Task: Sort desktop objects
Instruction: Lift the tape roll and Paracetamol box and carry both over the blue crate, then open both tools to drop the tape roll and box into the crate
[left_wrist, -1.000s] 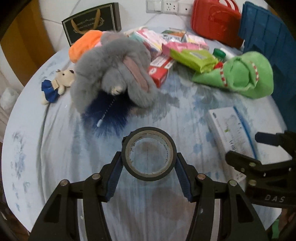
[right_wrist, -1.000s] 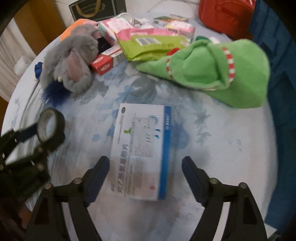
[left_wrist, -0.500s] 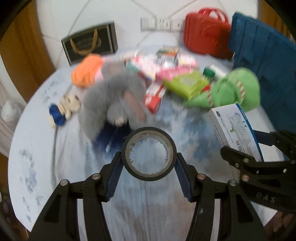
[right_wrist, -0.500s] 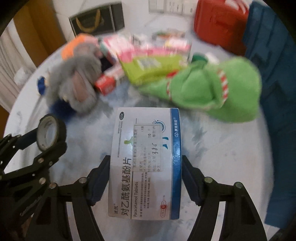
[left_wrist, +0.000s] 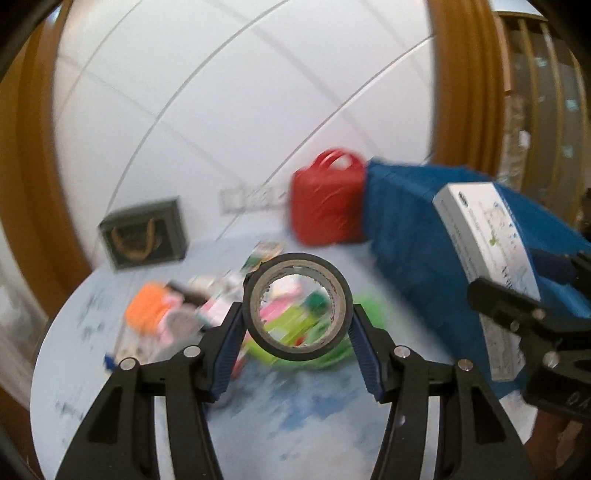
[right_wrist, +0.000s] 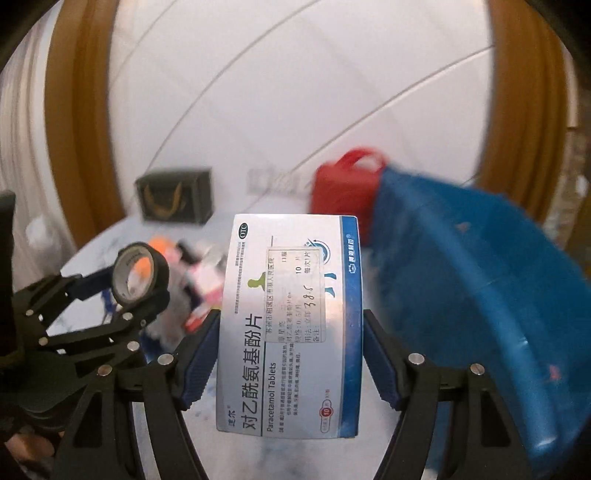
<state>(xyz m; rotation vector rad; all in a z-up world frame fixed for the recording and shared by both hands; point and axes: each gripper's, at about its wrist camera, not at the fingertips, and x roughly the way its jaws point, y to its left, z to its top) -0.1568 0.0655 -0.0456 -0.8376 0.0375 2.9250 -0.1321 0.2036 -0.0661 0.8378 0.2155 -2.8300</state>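
My left gripper is shut on a black roll of tape, held up above the round table. It also shows in the right wrist view at the left. My right gripper is shut on a white and blue paracetamol tablet box, lifted off the table. The box also shows in the left wrist view at the right. The blue bin is just right of the box. The pile of plush toys and packets lies blurred on the table behind the tape.
A red case stands at the back next to the blue bin. A dark gift bag leans at the wall on the back left. An orange object lies at the left of the pile.
Both grippers have lifted and tilted up, so the wall now fills the upper view. The right gripper closed on the tablet box and raised it off the table. The tape stays held.
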